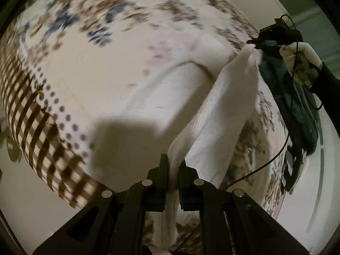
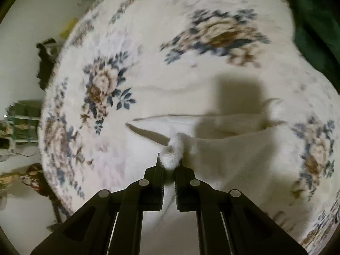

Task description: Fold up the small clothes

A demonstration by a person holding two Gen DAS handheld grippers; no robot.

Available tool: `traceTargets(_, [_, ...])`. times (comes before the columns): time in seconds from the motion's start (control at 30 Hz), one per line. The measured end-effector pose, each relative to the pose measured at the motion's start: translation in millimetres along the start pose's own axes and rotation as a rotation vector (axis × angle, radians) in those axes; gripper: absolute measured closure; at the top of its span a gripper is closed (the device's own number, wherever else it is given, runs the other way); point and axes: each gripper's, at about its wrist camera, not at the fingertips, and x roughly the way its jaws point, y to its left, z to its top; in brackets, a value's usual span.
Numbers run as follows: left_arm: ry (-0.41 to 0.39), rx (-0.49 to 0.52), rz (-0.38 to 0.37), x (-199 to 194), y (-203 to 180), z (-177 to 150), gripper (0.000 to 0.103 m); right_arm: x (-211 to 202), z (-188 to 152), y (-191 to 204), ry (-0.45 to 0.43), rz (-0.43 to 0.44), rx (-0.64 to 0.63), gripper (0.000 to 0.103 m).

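Note:
A small white garment [image 1: 225, 106] hangs stretched in the air between my two grippers, above a floral bedspread [image 1: 106, 68]. My left gripper [image 1: 174, 165] is shut on one corner of it. In the left wrist view my right gripper [image 1: 257, 43] shows at the far right, held by a gloved hand, shut on the opposite corner. In the right wrist view my right gripper [image 2: 170, 163] pinches a bunched white edge of the garment [image 2: 229, 155], and the rest drapes to the right over the bedspread [image 2: 148, 53].
A dark teal cloth [image 1: 297, 110] lies at the bed's right side and also shows in the right wrist view [image 2: 314, 21]. The bed's checked brown border [image 1: 31, 110] marks its left edge. Floor clutter [image 2: 19, 123] lies left of the bed.

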Motion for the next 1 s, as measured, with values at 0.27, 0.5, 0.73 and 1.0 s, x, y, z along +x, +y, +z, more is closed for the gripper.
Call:
traceTargets(0.27, [0.052,-0.079,-0.023,25.6,73.9,14.7,0.101,92.9,22.9,62.6,0.062,-0.137,0.0,0.095])
traceTargets(0.5, [0.165,-0.112,-0.048,39.7,89.0,18.4,0.094,111.4,20.9,57.8,0.137,-0.097,0.028,0.068])
traceTargets(0.73, [0.091,-0.127,-0.101,4.3,74.2,50.8,0.03,14.9,-31.3,-19.0,0.027,0.178,0.164,0.032])
traceTargets(1.0, [0.017,0.049,-0.193,54.3,-42.8,196.7,0.03,-8.7,-88.5,-165.6,-0.052,0.191,0.4,0.031])
